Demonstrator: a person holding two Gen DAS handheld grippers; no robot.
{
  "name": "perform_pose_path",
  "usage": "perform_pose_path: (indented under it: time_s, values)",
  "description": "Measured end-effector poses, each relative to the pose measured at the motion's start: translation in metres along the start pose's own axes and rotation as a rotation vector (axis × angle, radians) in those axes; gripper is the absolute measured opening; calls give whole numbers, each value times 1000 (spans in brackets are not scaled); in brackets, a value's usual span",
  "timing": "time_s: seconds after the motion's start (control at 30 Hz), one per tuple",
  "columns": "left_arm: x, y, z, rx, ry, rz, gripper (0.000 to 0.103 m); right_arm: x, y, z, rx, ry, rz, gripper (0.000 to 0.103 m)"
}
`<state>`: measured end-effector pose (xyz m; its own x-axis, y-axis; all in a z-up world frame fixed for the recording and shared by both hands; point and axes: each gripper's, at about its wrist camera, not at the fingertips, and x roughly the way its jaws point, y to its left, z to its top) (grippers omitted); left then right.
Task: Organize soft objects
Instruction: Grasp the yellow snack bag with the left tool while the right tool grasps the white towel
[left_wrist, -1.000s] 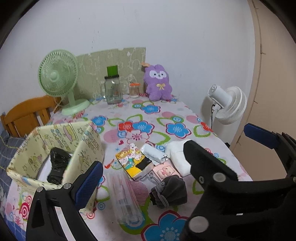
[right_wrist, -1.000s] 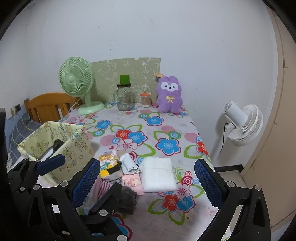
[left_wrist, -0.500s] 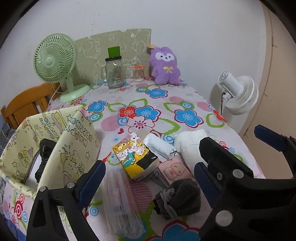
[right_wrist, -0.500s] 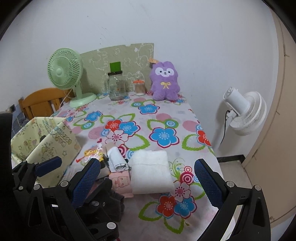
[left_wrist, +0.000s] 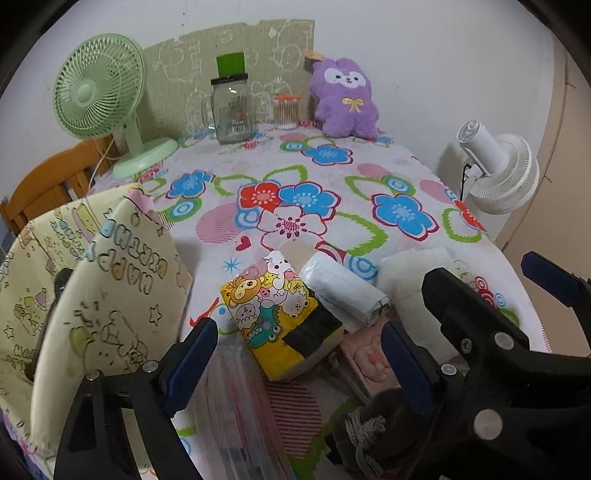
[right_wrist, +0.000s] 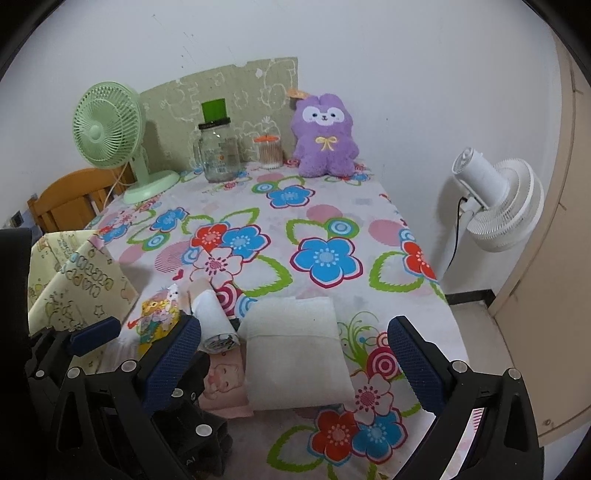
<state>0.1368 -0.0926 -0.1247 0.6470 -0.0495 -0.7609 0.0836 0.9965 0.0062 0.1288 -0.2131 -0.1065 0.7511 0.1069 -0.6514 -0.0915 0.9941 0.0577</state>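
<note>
My left gripper (left_wrist: 295, 354) is open, its fingers either side of a yellow cartoon tissue pack (left_wrist: 280, 321) on the flowered tablecloth. Beside the pack lie a white roll (left_wrist: 343, 295), a folded white towel (left_wrist: 406, 273), a pink pouch (left_wrist: 365, 354), a grey knit bundle (left_wrist: 373, 424) and a clear plastic sleeve (left_wrist: 240, 417). A yellow fabric bin (left_wrist: 110, 291) stands at the left with a dark item inside. My right gripper (right_wrist: 291, 354) is open over the white towel (right_wrist: 295, 354); the tissue pack (right_wrist: 159, 314) and the roll (right_wrist: 214, 321) show left of it.
A green fan (left_wrist: 99, 96), a glass jar (left_wrist: 231, 110), a cotton-swab pot (left_wrist: 286, 110) and a purple plush (left_wrist: 343, 99) stand along the table's back edge. A white fan (right_wrist: 498, 199) stands off the right edge. A wooden chair (right_wrist: 70, 199) is at the left.
Both grippers have moved forward and lower toward the pile. The left one now straddles the tissue pack; the right one has closed in on the white towel.
</note>
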Motion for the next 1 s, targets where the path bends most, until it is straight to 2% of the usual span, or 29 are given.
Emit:
perform_pose_path:
  time_s: [0.3,0.4,0.67,0.87,1.0]
  values:
    - [16,4,3,-14,36,-9,91,21,-4,0,34,53,9,102]
    - [22,5,3,-17,62,-11,87,29,-5,0,39,78,1,102]
    - [18,2,2,11,64,-74,66,48,-12,-3,92,149,12,96]
    - [15,-4,1,49,50,-68,59,59,-13,-8,128,210,40,78]
    - [14,-4,1,55,51,-70,56,56,-10,-8,118,207,43,67]
